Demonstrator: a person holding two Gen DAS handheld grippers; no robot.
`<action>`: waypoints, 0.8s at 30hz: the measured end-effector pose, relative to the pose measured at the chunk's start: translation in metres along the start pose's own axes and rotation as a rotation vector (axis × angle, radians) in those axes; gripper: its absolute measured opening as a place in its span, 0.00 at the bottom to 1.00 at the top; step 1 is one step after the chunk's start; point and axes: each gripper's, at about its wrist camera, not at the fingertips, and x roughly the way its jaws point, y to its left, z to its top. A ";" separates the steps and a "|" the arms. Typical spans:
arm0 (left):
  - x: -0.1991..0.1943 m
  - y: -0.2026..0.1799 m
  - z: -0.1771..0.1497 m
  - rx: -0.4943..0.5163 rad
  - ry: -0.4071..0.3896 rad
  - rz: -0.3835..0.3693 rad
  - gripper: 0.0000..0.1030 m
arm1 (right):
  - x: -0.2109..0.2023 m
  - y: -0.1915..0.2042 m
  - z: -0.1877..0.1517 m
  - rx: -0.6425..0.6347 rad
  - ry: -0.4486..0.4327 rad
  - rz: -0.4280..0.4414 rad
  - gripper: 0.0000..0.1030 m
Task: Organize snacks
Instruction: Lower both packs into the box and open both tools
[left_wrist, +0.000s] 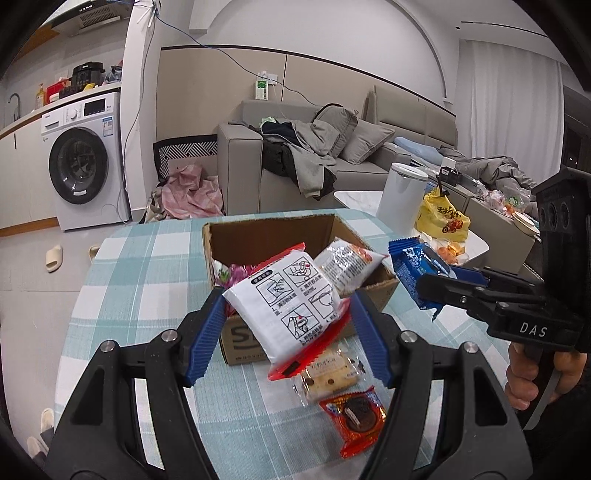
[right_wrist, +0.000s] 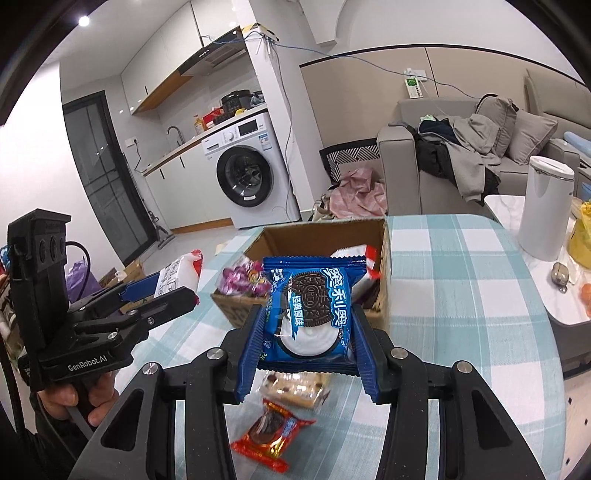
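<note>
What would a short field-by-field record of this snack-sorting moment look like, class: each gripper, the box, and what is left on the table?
left gripper: shut on white and red packet, held near the box
right gripper: shut on blue Oreo packet, held in the air near the box
cardboard box: open, on the checked tablecloth, several snacks inside
left on table: clear-wrapped biscuit, red cookie packet

Site: I am working in a small home, open-plan | kitchen side: washing machine (right_wrist: 246, 173) under counter, range hood (right_wrist: 212, 55) | living side: grey sofa (left_wrist: 332, 155) with clothes, checked tablecloth (left_wrist: 147, 280)
</note>
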 end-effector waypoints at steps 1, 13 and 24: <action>0.001 0.000 0.002 0.000 -0.004 0.001 0.64 | 0.001 -0.001 0.003 0.001 -0.003 -0.001 0.45; 0.024 0.009 0.022 -0.010 -0.018 0.009 0.64 | 0.020 -0.002 0.021 0.010 0.000 -0.007 0.45; 0.067 0.019 0.031 -0.013 0.008 0.034 0.64 | 0.050 -0.010 0.033 0.077 0.023 -0.014 0.45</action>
